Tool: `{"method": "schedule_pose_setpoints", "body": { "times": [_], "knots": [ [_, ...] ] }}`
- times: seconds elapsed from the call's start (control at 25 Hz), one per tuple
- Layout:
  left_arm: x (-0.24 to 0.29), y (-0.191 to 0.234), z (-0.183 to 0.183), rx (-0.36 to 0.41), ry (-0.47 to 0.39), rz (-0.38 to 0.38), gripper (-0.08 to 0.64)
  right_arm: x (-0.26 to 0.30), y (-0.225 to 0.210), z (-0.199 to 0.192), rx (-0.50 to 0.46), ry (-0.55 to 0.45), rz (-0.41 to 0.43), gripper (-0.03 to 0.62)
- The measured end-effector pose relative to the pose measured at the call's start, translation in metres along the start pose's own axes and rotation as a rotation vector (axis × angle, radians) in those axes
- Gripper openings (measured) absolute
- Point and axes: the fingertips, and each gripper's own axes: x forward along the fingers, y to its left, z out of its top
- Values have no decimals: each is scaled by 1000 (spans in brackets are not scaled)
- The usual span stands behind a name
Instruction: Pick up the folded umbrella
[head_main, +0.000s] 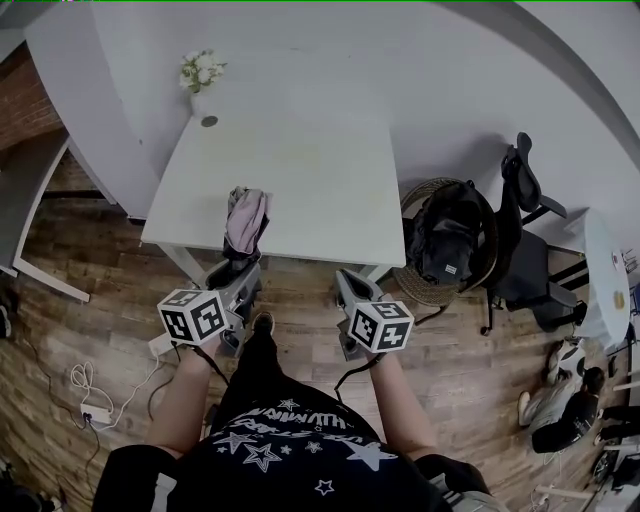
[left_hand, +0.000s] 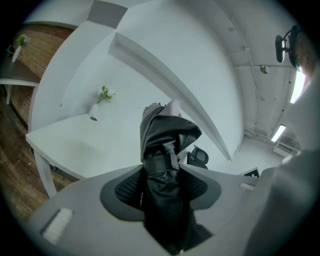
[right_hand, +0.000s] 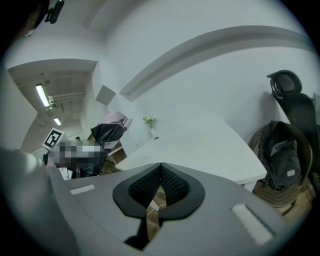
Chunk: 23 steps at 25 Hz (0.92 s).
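The folded umbrella (head_main: 245, 222), black with a pink lining, stands up out of my left gripper (head_main: 238, 266) just above the white table's (head_main: 320, 190) near edge. In the left gripper view the black bundle (left_hand: 165, 160) with its strap fills the gap between the dark pads (left_hand: 124, 191), and my left gripper (left_hand: 162, 186) is shut on it. My right gripper (head_main: 347, 284) hovers before the table's front edge, to the right of the umbrella. Its pads (right_hand: 145, 186) meet at the tips with nothing between them, so my right gripper (right_hand: 161, 169) is shut. The umbrella (right_hand: 111, 129) shows at left there.
A small vase of flowers (head_main: 200, 78) stands at the table's far left corner. A wicker chair with a black backpack (head_main: 450, 238) and an office chair (head_main: 528, 205) stand right of the table. A power strip with cables (head_main: 92, 405) lies on the wooden floor at left.
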Motion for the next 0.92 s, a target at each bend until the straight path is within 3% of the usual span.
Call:
{"method": "schedule_pose_setpoints", "body": {
  "times": [0.92],
  "knots": [
    [-44,-14,-30,-16,-13,37,207,-37,14,-26,12,1,8,17]
  ]
}}
